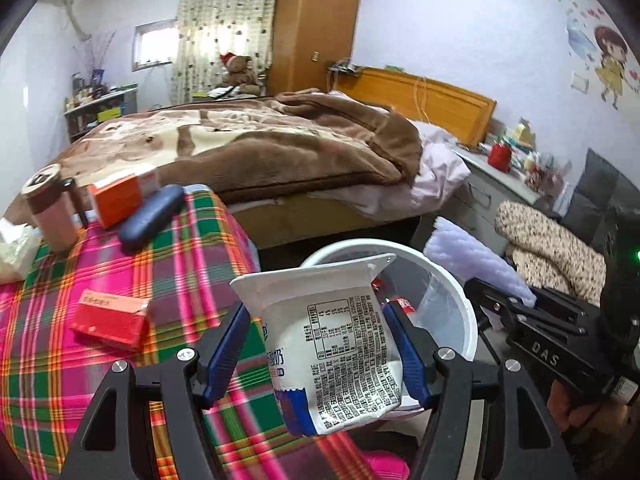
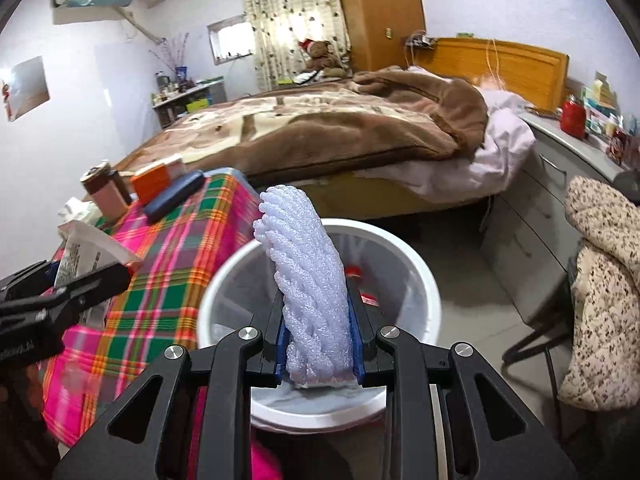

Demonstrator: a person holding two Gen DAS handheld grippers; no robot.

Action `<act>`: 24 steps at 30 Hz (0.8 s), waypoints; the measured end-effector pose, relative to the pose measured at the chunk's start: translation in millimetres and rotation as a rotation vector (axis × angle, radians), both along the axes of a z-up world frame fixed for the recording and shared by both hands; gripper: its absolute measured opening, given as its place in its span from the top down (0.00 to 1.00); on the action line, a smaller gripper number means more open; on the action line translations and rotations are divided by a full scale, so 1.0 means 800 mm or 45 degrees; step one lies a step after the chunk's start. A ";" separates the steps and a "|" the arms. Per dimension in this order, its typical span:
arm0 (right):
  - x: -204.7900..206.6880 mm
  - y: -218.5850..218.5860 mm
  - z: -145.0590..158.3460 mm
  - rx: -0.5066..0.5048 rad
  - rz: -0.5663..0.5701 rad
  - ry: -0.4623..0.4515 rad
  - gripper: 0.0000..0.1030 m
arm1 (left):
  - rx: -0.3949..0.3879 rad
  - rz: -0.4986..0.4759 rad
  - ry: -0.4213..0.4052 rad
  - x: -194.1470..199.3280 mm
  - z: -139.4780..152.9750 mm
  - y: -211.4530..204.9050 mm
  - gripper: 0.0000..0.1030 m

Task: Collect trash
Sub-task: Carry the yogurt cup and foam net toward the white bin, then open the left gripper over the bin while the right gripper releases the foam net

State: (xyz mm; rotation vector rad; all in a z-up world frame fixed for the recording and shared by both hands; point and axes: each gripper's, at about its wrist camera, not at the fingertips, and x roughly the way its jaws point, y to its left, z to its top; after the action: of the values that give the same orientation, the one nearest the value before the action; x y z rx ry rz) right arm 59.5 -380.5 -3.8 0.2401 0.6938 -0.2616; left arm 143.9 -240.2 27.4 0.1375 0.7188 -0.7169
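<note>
1 white bin [image 2: 420,280], 2 orange boxes [image 1: 116,200], 1 red box [image 1: 110,316].

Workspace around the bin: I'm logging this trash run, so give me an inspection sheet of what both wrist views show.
Surface: plaid cloth on a table beside the bin.
Job's things: white bin, lined, red scraps inside; yogurt cup; foam net.
Clutter: red box, orange box, blue case, tumbler.
Grippers: left gripper shut on the cup at the bin's edge; right gripper shut on the foam net over the bin.
Cables: thin cord hanging at the headboard.
Surroundings: bed, wardrobe, dresser.
</note>
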 end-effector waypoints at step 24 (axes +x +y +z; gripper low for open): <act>0.010 -0.051 -0.036 0.117 -0.006 0.128 0.66 | 0.035 -0.134 0.119 0.004 -0.055 -0.079 0.33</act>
State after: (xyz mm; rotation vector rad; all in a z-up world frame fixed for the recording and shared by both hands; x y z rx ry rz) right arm 67.8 -421.6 -33.0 0.3180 0.8057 -0.2477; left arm 147.5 -303.1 -16.4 0.1686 0.8153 -0.8178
